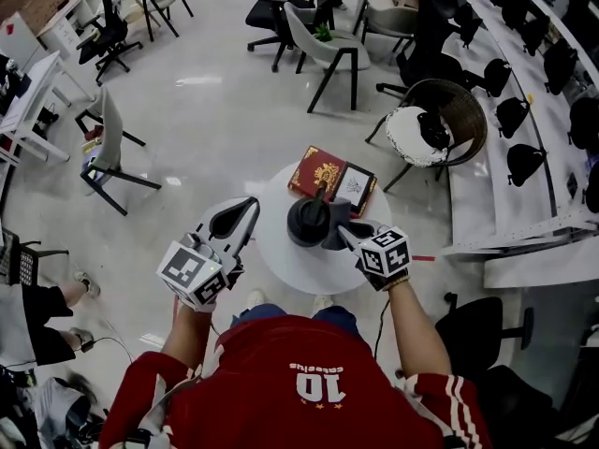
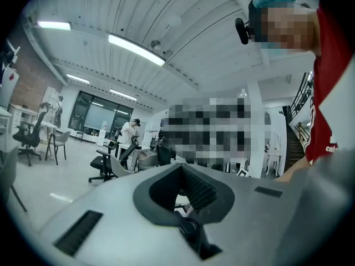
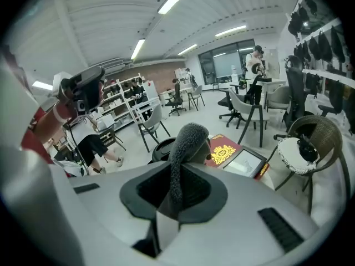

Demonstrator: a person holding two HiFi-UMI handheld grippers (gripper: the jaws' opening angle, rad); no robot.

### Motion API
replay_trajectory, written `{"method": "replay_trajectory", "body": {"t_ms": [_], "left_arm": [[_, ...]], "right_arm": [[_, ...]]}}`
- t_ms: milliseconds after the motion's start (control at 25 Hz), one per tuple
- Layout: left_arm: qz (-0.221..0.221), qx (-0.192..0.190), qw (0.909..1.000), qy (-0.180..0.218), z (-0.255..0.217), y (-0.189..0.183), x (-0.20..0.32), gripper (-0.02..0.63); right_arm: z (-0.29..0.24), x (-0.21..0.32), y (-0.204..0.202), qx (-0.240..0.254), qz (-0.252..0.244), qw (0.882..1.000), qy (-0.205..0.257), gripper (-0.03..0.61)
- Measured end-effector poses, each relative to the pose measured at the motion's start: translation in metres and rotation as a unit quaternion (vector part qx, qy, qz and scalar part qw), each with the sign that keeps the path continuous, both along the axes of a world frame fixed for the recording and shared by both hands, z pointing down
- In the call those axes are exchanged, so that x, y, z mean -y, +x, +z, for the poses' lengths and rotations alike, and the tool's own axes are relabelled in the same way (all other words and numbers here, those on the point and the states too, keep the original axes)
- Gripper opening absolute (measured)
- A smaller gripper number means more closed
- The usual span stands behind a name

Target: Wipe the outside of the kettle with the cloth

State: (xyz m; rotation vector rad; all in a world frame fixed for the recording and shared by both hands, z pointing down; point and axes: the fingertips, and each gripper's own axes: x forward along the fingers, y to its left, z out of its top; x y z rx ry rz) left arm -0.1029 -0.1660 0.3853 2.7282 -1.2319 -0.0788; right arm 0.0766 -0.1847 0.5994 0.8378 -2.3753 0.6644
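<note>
A black kettle [image 1: 307, 221] stands near the middle of the small round white table [image 1: 281, 265]. My right gripper [image 1: 348, 236] is shut on a grey cloth [image 1: 335, 236], which lies against the kettle's right side. In the right gripper view the cloth [image 3: 186, 144] sticks up from between the jaws of that gripper [image 3: 174, 188], and the kettle's dark rim [image 3: 162, 147] shows just behind it. My left gripper [image 1: 245, 210] hovers at the table's left edge, apart from the kettle. Seen in its own view, the left gripper [image 2: 181, 188] is tilted up toward the ceiling, shut and holding nothing.
A red book [image 1: 320, 173] with a framed tablet [image 1: 356, 184] on it lies at the table's far side, behind the kettle. A wicker chair [image 1: 442, 120] stands to the right, grey chairs [image 1: 323, 54] farther back, and a bench [image 1: 510, 195] along the right wall.
</note>
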Motion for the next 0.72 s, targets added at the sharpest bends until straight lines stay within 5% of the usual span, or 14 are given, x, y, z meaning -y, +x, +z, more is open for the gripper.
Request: {"method": "replay_trajectory", "body": {"t_ms": [720], "left_arm": [[0.055,-0.001,0.9985,-0.004,0.0,-0.032,-0.004,0.006]], "right_arm": [[0.022,-0.065,-0.071,0.01,0.02,0.999,-0.045,0.049]]}}
